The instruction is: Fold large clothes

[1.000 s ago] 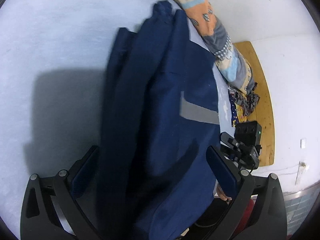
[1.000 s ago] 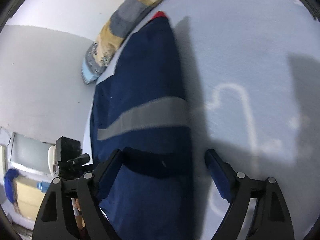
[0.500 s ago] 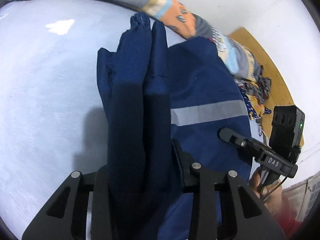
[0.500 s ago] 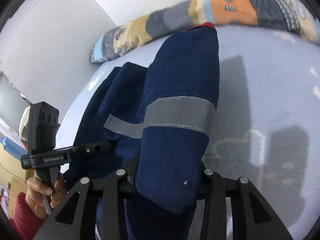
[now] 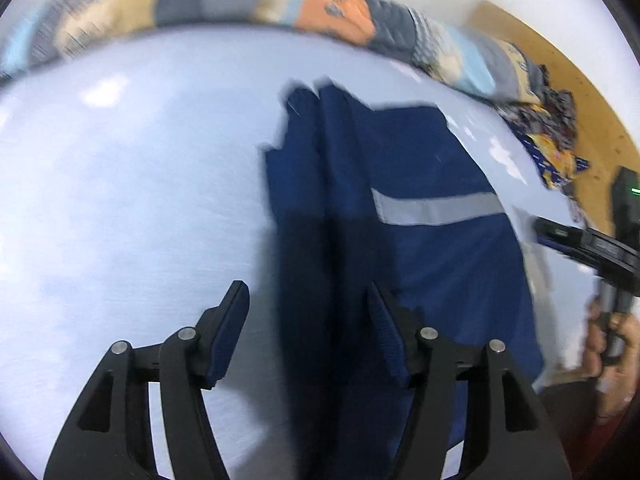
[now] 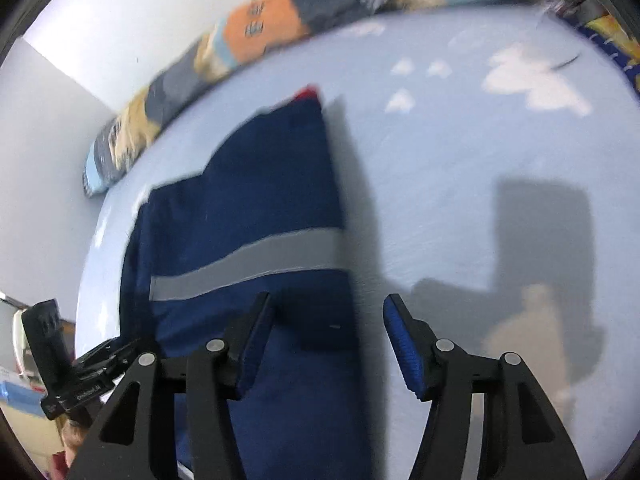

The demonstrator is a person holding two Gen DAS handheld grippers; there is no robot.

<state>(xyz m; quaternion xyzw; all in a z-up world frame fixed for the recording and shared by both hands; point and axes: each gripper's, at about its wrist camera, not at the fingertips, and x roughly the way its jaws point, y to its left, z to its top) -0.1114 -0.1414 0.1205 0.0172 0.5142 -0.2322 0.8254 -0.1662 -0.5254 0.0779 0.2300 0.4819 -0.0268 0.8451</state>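
Observation:
A navy blue garment (image 5: pixel 420 168) with a grey reflective stripe (image 5: pixel 436 210) lies folded lengthwise on a pale blue bed sheet (image 5: pixel 140 184). My left gripper (image 5: pixel 308 304) is open, its jaws astride the garment's near left edge, holding nothing. In the right wrist view the same garment (image 6: pixel 256 200) and stripe (image 6: pixel 244 264) show. My right gripper (image 6: pixel 328 312) is open over the garment's near right edge. Both views are motion-blurred.
A patchwork quilt roll (image 5: pixel 320 12) lies along the far side of the bed against a white wall. Crumpled patterned cloth (image 5: pixel 552 136) sits at the far right by a wooden board (image 5: pixel 592 92). The other gripper (image 5: pixel 592 244) shows at the right.
Both grippers were shut on the garment's near edges half a second ago. Now both are open and the garment has been let go onto the sheet.

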